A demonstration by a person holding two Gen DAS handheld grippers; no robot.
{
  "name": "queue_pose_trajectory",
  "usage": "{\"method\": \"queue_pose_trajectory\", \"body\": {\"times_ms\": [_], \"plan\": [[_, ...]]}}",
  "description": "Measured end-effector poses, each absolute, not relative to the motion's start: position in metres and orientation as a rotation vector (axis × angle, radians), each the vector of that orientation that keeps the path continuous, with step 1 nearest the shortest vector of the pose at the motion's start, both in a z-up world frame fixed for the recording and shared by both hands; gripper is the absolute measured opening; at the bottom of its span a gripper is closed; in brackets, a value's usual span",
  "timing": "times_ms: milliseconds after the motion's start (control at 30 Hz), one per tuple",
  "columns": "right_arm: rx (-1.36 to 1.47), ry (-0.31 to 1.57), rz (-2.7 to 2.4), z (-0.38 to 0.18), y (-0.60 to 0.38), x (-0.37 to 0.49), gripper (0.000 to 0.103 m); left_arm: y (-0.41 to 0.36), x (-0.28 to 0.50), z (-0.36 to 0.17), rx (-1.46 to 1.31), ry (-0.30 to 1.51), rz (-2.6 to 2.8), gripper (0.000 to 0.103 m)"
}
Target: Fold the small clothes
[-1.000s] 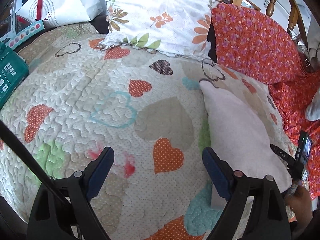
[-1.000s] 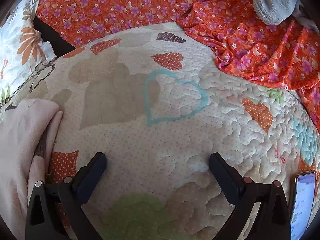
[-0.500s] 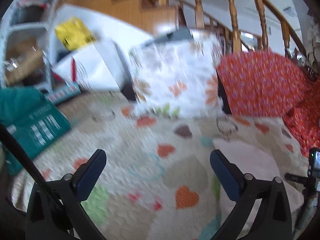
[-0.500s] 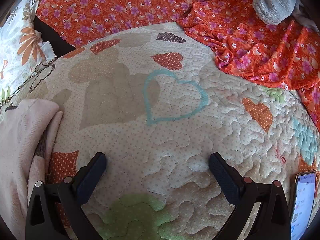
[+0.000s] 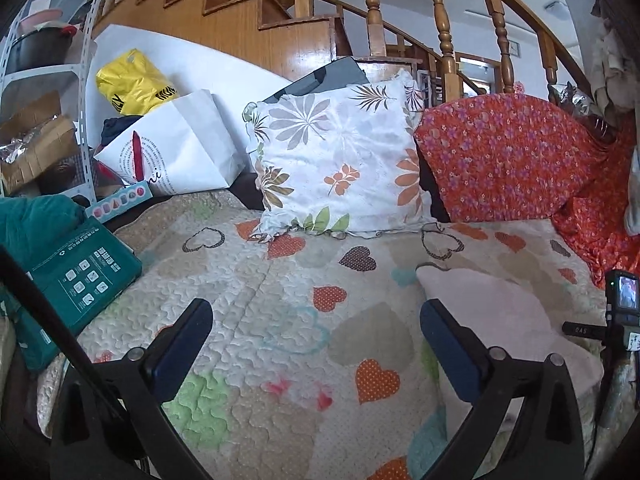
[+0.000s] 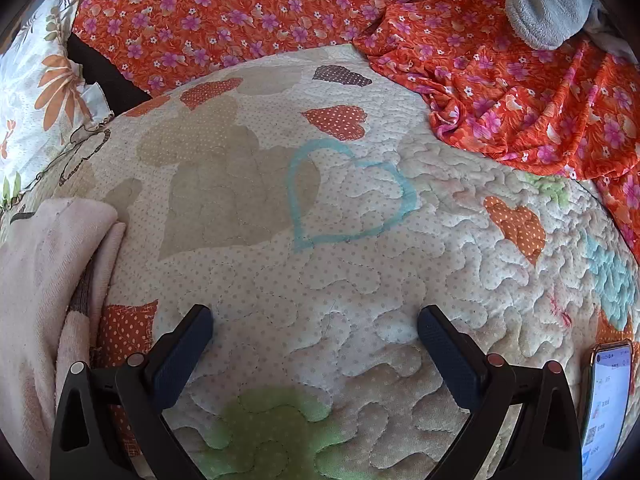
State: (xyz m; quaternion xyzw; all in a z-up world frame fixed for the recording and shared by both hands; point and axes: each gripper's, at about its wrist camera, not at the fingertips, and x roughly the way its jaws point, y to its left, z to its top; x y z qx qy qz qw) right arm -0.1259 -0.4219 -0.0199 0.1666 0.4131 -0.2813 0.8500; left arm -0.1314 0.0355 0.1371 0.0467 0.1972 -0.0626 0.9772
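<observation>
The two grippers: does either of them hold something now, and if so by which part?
Nothing is held. The left gripper and the right gripper both stand wide open over the heart-patterned quilt. The folded pink garment lies untouched beside them.

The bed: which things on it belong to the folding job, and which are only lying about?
For the job:
- pale pink cloth, folded, on the quilt
- left gripper and right gripper, both open, holding nothing

Lying about:
- leaf-print pillow
- orange flowered cloth
- green box
- white bag
- phone
- grey fleece
</observation>
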Motion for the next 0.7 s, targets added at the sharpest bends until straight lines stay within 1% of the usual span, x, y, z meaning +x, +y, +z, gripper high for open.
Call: {"method": "queue_pose_trajectory", "body": {"times_ms": [100,233,400,567,700], "plan": [[0.351,0.870,-0.592,-0.020,-0.422,-0.126,0.103,0.039,-0.126,0.132,0.072,0.440,-0.123,0.103],[0.351,0.870,-0.593,-0.019,-0.422,-0.126,0.103,0.046,-0.111,0.120,0.006,0.538,-0.127,0.103],[0.351,0.871,-0.592,-0.019,-0.422,-0.126,0.103,0.048,-0.095,0.102,-0.001,0.667,-0.122,0.103],[0.351,0.871,-0.593,-0.020,-0.422,-0.126,0.103,0.049,-0.073,0.067,-0.022,0.850,-0.145,0.103],[0.351,0.871,-0.593,-0.019,-0.422,-0.126,0.103,0.041,-0.063,0.038,0.014,0.943,-0.135,0.103]]}}
